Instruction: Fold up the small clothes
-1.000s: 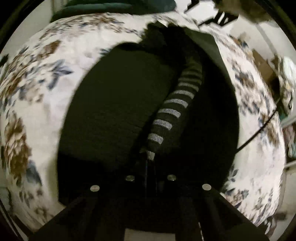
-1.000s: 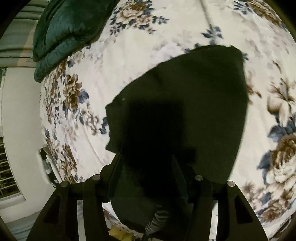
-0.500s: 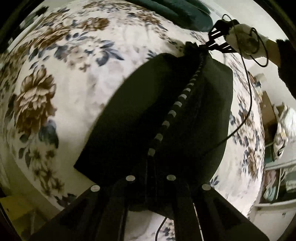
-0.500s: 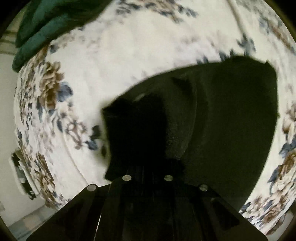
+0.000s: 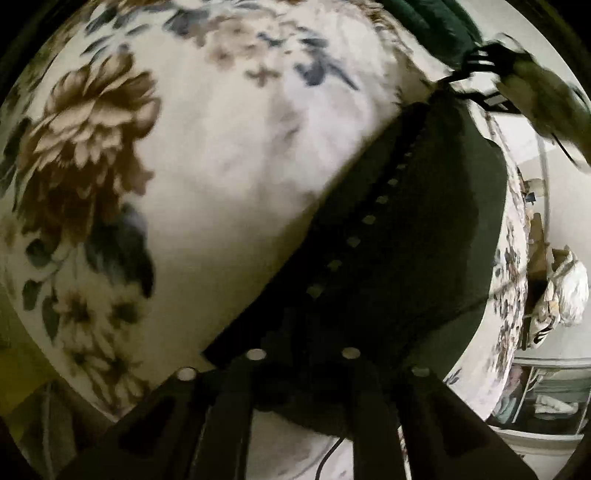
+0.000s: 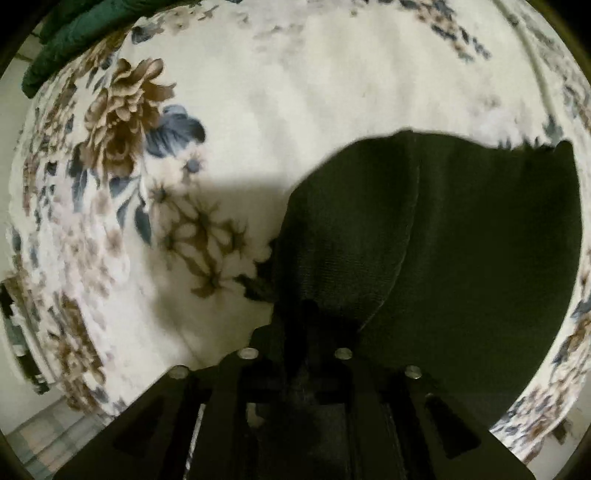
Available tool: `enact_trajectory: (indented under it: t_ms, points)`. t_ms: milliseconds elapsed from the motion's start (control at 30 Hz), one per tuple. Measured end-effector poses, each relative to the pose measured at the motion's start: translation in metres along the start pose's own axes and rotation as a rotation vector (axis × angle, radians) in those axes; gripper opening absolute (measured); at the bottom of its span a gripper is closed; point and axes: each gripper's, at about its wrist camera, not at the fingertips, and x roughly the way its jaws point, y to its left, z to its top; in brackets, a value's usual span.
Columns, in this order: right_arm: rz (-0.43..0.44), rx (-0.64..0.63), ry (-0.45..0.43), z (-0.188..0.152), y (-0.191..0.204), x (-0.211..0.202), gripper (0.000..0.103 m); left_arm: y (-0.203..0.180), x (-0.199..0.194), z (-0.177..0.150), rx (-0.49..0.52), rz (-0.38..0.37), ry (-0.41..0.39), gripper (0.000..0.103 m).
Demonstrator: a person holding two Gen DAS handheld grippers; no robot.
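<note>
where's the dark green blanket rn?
Dark green blanket sits at the top-left edge of the right wrist view, at the far end of the floral bedsheet, well apart from the black garment.

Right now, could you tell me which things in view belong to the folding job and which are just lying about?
Part of the job:
- black garment, with a striped edge, held at both ends
- left tongs
- right tongs
- floral bedspread, the folding surface

Just lying about:
- green blanket
- white bundle beside the bed

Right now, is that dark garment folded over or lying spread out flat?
Partly folded: in the right wrist view the dark garment shows one layer lapping another along a curved edge, on the floral bedspread. Both grippers pinch its ends.
</note>
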Motion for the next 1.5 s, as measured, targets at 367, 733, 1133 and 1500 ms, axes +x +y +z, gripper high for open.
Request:
enact_trajectory:
  t_ms: [367,733,1133,1500]
  points:
    - [0.122,0.001,0.001,-0.223,-0.128,-0.027,0.062,-0.005,-0.011,0.002,0.08,0.017,0.023,0.038]
    - [0.245,0.174,0.092,-0.407,-0.201,0.078,0.062,-0.065,0.024,-0.003,0.369,0.225,0.019,0.003]
    - [0.233,0.191,0.002,-0.446,-0.181,0.077,0.006,-0.049,-0.012,0.004,0.37,0.229,-0.012,0.003]
    - [0.262,0.243,0.088,-0.414,-0.182,0.068,0.051,-0.086,-0.023,0.047,0.399,0.123,0.084,0.018]
